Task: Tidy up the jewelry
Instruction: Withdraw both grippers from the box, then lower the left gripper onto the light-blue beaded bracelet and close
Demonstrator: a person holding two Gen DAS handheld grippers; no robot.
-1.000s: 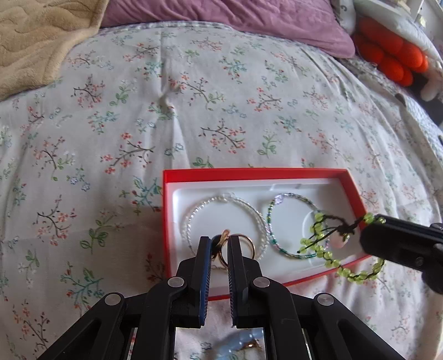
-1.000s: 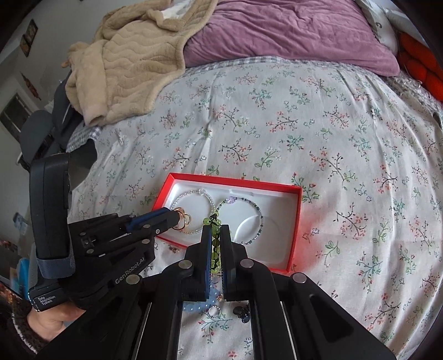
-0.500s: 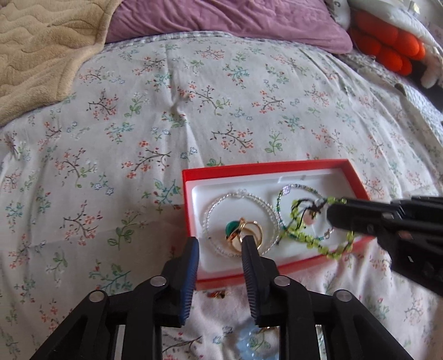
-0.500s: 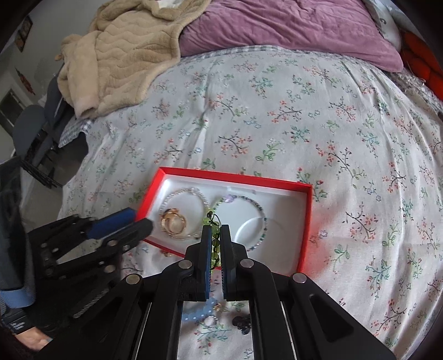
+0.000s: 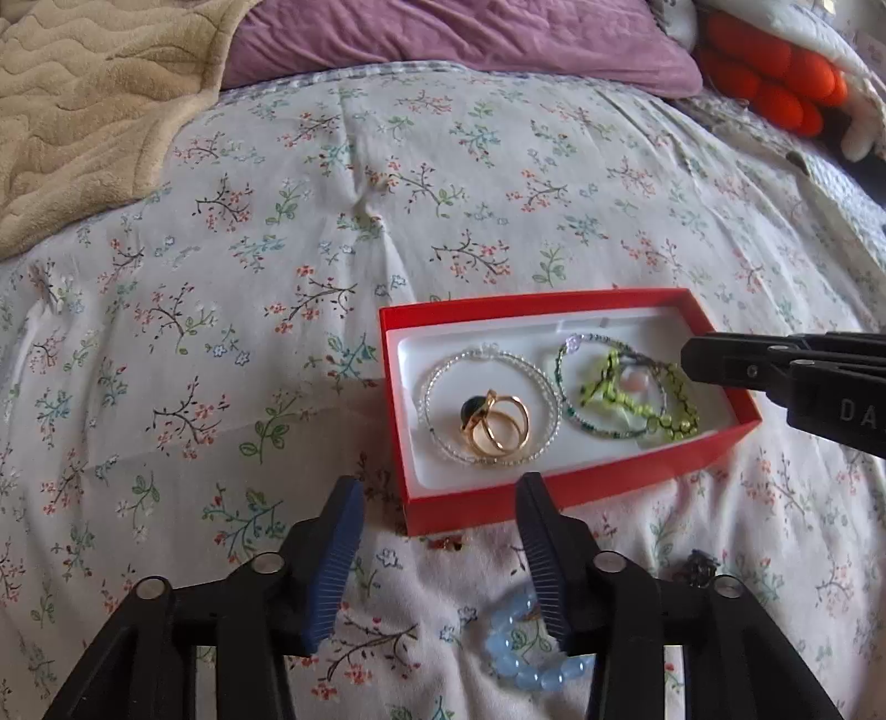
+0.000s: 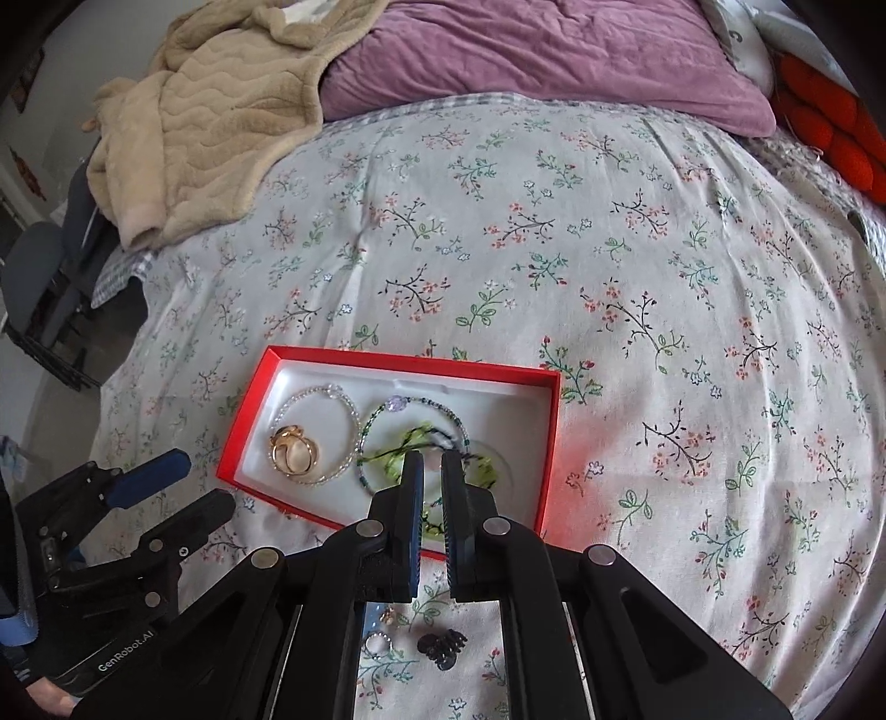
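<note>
A red box [image 5: 559, 498] with a white liner sits on the floral bedspread. Inside lie two gold rings [image 5: 498, 429] with a green stone, a clear bead bracelet [image 5: 429, 410], a teal bead bracelet [image 5: 565, 407] and a green bead bracelet [image 5: 637, 407]. My left gripper [image 5: 437, 501] hangs just in front of the box's near wall, its jaws opening with nothing between them. My right gripper [image 6: 433, 462] hovers over the green bead bracelet [image 6: 398, 454]; its jaws are opening to a narrow gap, and the bracelet rests in the box [image 6: 387, 360] under the tips.
On the bedspread in front of the box lie a pale blue bead bracelet [image 5: 526, 662], a small earring [image 5: 446, 544], a silver ring [image 6: 377, 645] and a black hair claw [image 6: 443, 648]. A beige blanket [image 6: 221, 111] and purple pillow [image 6: 526, 50] lie at the back.
My left gripper let go of the gold rings inside the clear bracelet, drew back out of the box and spread its jaws. My right gripper lowered the green bracelet into the box.
</note>
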